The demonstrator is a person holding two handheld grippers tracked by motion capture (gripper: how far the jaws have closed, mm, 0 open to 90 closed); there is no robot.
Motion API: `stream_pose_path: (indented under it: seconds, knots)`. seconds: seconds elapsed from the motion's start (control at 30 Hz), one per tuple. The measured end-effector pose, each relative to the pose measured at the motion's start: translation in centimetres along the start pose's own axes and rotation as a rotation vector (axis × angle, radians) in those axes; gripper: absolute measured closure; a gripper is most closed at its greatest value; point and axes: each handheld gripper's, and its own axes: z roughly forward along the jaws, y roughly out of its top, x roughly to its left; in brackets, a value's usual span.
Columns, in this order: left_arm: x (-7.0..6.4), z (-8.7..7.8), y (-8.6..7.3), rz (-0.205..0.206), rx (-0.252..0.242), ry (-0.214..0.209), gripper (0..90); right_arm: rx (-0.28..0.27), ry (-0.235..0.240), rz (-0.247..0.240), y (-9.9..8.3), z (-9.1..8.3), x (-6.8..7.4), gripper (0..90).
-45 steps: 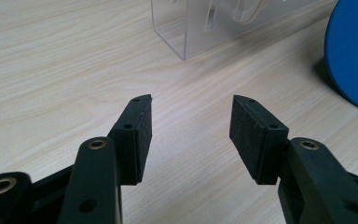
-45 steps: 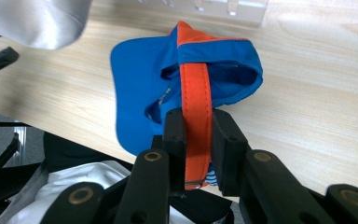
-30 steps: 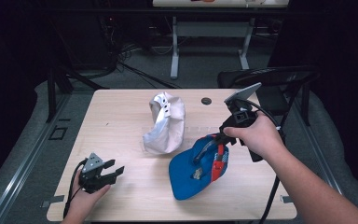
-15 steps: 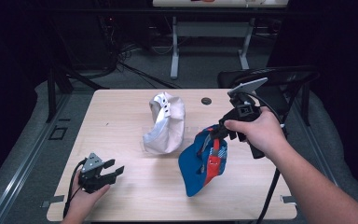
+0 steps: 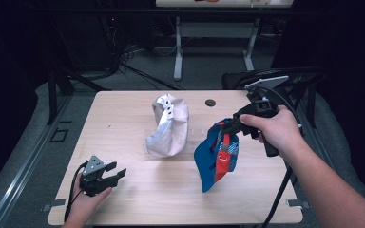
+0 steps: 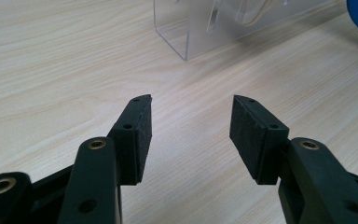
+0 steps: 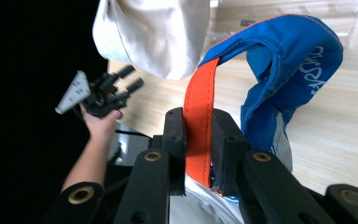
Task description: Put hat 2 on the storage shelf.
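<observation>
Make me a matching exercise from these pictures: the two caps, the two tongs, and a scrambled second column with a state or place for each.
Column one:
1. blue cap
2. white cap
3. left tongs
4. right tongs

Column two:
A. open, low at the table's near left corner
B. resting on the table's middle
C. hanging in the air by its orange strap
D. shut on an orange strap

Pairs: 1-C, 2-B, 3-A, 4-D
</observation>
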Motion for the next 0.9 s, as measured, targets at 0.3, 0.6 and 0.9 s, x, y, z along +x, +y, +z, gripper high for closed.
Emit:
stream_pose_path:
  seconds: [0.3, 0.6, 0.9]
  knots:
    - [0.2, 0.0, 0.0, -0.003, 0.0, 0.001, 49.2, -0.054, 0.117, 0.041, 0.5, -1.4, -1.3, 77.7]
    - [0.2, -0.1, 0.0, -0.01, -0.003, 0.004, 49.2, -0.128, 0.192, 0.065, 1.7, -2.5, -1.3, 77.7]
    - [0.4, -0.2, 0.0, -0.008, -0.001, -0.002, 49.2, -0.218, 0.237, 0.088, 3.3, -3.6, -0.9, 77.7]
